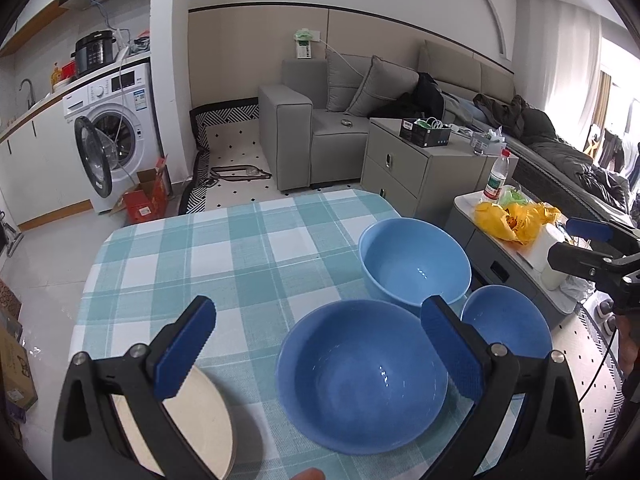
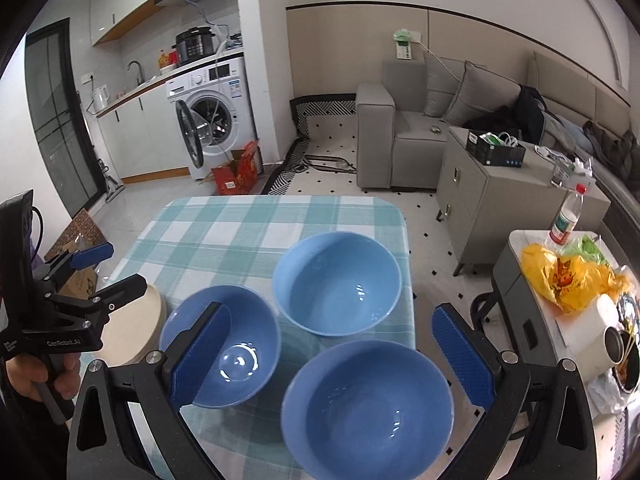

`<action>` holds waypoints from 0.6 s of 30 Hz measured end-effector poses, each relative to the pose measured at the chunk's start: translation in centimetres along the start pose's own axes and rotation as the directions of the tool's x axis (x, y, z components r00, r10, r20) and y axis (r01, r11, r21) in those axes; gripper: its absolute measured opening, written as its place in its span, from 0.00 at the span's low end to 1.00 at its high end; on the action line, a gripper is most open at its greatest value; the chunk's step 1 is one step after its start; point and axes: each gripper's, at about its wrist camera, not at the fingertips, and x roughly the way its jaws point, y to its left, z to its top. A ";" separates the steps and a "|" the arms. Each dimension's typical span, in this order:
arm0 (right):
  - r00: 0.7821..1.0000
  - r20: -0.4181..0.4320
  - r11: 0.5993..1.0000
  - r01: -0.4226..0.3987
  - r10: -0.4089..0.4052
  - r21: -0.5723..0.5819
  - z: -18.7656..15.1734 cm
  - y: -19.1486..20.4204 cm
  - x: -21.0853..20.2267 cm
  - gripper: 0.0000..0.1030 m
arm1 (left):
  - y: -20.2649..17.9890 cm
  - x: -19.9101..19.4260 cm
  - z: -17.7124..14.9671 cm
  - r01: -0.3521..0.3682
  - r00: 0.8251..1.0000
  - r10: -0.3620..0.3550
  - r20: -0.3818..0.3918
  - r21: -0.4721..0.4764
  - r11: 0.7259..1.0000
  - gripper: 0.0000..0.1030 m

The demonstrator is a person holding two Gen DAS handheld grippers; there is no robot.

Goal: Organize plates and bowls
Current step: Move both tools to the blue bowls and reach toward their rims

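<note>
Standing beside the checked tablecloth [image 2: 224, 216], I count three blue bowls and a cream plate [image 2: 138, 328] waiting to be gathered. Both grippers hover with their jaws wide apart and nothing between them: the left gripper [image 1: 316, 344] above the near left of the table, the right gripper [image 2: 330, 354] above the near right. A pale blue bowl [image 2: 336, 284] sits farthest back; a darker bowl [image 2: 220, 344] lies near left of it, just beside the plate at the table's left edge, and a third dark bowl [image 2: 368, 408] sits nearest, by the right edge. They look like glazed ceramic or hard melamine, I can't say which: stiff, glossy, probably slippery against the ribbed blue pads [image 2: 460, 356], and likely to chip if knocked together. My guess is the rim is the only sensible hold, one finger inside the wall and one outside, then lifting level so the bowl doesn't swing. The plate lies flat and low, so its overhanging edge seems the best purchase.
</note>
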 end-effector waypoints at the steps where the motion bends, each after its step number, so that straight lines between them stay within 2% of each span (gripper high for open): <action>1: 1.000 -0.004 1.000 0.007 -0.007 0.007 0.0 -0.4 0.3 0.99 | -0.2 0.4 0.2 -0.004 1.000 0.004 -0.001 0.006 1.000 1.00; 18: 0.996 -0.078 0.997 0.038 -0.032 0.073 0.8 -5.3 6.7 0.99 | -3.4 7.5 2.8 0.019 0.998 -0.014 -0.065 0.067 0.998 1.00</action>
